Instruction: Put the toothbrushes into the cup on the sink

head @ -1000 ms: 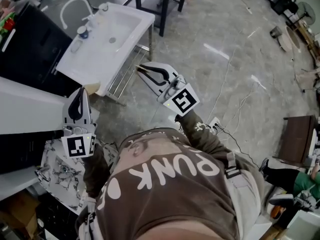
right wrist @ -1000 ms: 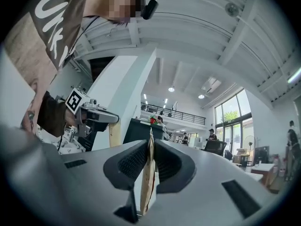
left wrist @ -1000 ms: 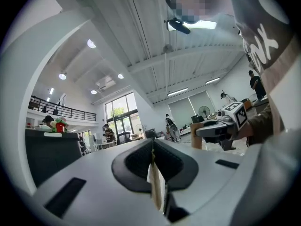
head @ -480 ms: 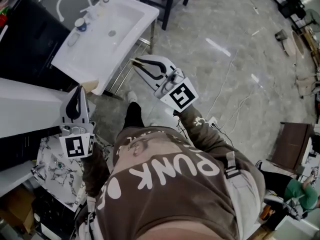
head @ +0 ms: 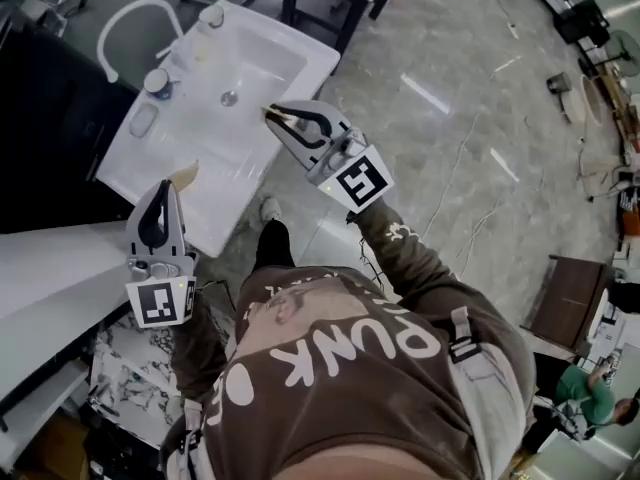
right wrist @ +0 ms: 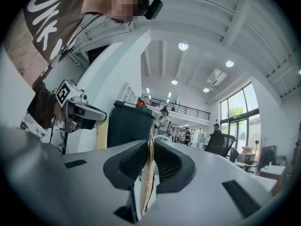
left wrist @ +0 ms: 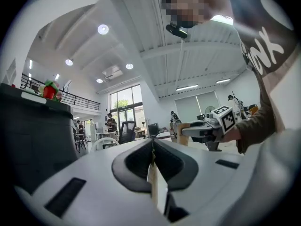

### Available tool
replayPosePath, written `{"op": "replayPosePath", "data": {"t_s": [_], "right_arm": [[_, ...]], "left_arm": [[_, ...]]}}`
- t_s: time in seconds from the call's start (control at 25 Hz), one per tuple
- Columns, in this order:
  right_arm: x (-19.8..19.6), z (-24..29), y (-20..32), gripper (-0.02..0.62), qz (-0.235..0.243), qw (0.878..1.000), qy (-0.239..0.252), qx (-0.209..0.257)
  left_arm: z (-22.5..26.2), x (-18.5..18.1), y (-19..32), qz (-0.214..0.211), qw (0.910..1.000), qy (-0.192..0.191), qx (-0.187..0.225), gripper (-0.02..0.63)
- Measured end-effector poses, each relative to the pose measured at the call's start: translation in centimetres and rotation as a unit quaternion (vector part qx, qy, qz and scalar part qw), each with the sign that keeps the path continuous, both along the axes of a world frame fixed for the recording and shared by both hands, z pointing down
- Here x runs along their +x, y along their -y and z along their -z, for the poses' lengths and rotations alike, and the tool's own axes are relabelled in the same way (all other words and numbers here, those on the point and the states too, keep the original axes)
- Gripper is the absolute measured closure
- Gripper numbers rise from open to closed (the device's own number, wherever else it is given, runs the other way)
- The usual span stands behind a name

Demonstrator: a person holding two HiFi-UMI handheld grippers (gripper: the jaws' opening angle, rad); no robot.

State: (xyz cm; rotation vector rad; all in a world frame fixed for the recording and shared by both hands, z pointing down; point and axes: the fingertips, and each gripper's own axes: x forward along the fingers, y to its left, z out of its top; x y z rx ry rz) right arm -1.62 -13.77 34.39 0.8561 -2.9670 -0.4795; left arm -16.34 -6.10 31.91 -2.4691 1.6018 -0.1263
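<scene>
The white sink stands at the upper left of the head view, with a small cup on its back ledge beside the faucet. My right gripper hangs over the sink's near right edge, shut on a flat beige toothbrush. In the right gripper view that toothbrush stands pinched between the jaws. My left gripper is at the sink's front corner, shut on a second beige toothbrush. The left gripper view shows it clamped in the closed jaws.
A white curved chair back and a dark cabinet lie left of the sink. A dark table frame stands behind it. A soap dish sits on the sink ledge. Grey floor with cables spreads to the right.
The sink has come nearer to both grippers. My right gripper now reaches over the sink's edge, and my left gripper stands at its front corner. Both stay shut on their toothbrushes.
</scene>
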Motion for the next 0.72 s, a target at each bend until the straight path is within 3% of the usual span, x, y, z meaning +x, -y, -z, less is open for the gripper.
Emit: {"op": "replayPosePath", "data": {"t_s": [0.24, 0.4, 0.52, 0.72], "right_arm": [[-5.4, 0.3, 15.3, 0.540, -0.001, 1.000, 0.001, 0.004], [-9.0, 0.7, 24.4, 0.540, -0.003, 0.999, 0.006, 0.034], [-11.5, -0.4, 30.1, 0.540, -0.006, 0.999, 0.002, 0.044], [-13.9, -4.5, 37.3, 0.540, -0.022, 0.999, -0.012, 0.021]], "left_arm": [[-1.0, -3.7, 9.3, 0.000, 0.9998, -0.010, -0.019, 0.597], [-1.2, -5.5, 13.8, 0.004, 0.9997, -0.017, -0.018, 0.597], [-1.6, -6.5, 16.3, 0.004, 0.9995, -0.026, -0.019, 0.597], [-3.9, -8.3, 18.7, 0.016, 0.9984, -0.022, -0.050, 0.597]]}}
